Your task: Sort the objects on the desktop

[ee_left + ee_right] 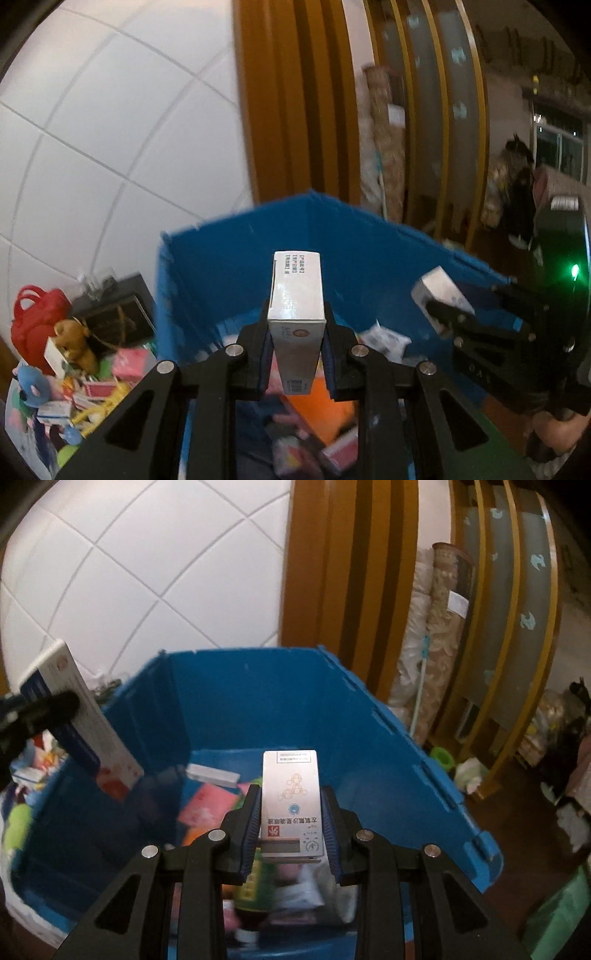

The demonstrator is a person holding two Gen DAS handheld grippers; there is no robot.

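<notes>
**Two cartons held above the blue bin**

The tall white carton (296,310) stands upright, clamped between the left gripper (296,354) fingers above the blue bin (236,258). The right gripper (290,830) fingers grip a flat white medicine box (290,801) over the same bin's interior, where pink and orange packets lie jumbled.

White tiled wall (147,572) as ref. Just right of it: orange-brown wood door frame (354,572). Further right: rolled patterned fabric (439,627) leaning upright, then glass door w/ pale stickers (532,590). Far right, low: dark blurred clutter (576,709), can't ID.
</notes>
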